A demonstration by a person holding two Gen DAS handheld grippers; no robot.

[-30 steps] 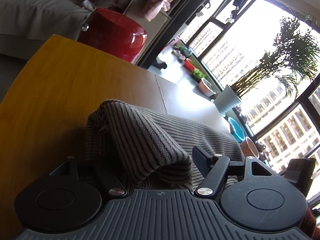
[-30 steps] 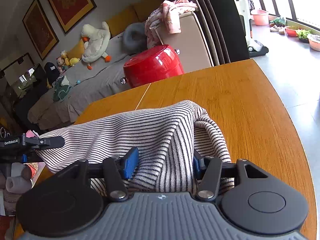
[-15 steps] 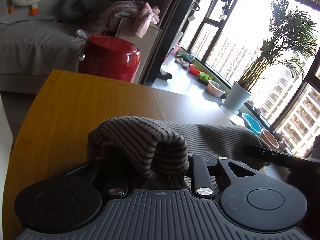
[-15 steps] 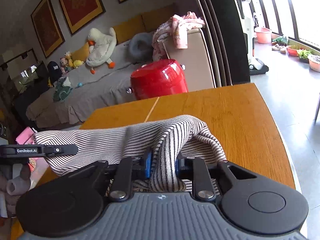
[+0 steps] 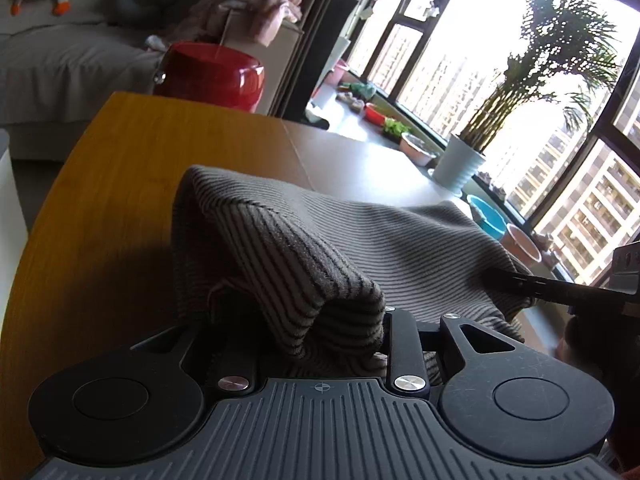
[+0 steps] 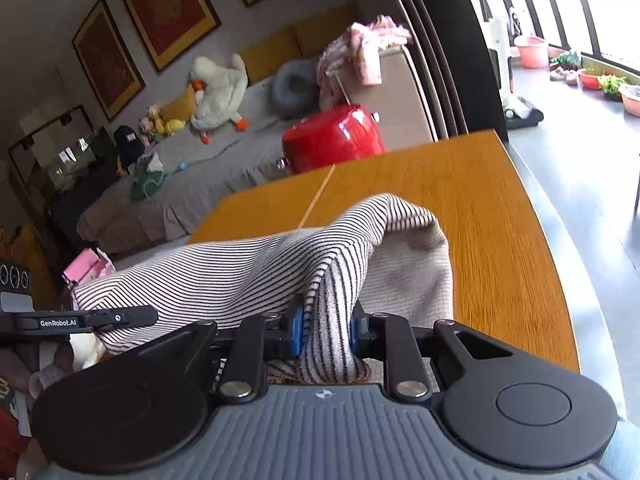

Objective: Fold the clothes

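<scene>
The right gripper (image 6: 324,334) has its blue-padded fingers (image 6: 297,332) clenched on a bunched fold of the black-and-white striped knit garment (image 6: 248,276), the soft ribbed cloth pinched into a narrow pleat between them. The left gripper (image 5: 316,344) has a thick rolled fold of the same striped cloth (image 5: 332,264) between its black fingers (image 5: 404,344); its jaws are opening slightly, yet the fold fills the gap and presses against the visible finger, so the grasp holds. From both grips the garment rises in a humped, tent-like ridge and stretches sideways as a taut sheet between the two tools, lifted above the smooth honey-coloured wooden worktop (image 6: 492,216), whose grain runs lengthwise and whose corner is rounded. Beyond the worktop's far edge stands a glossy red drum-shaped stool (image 6: 332,142), and behind it a grey sofa (image 6: 208,184) carrying a white plush duck (image 6: 218,92).
</scene>
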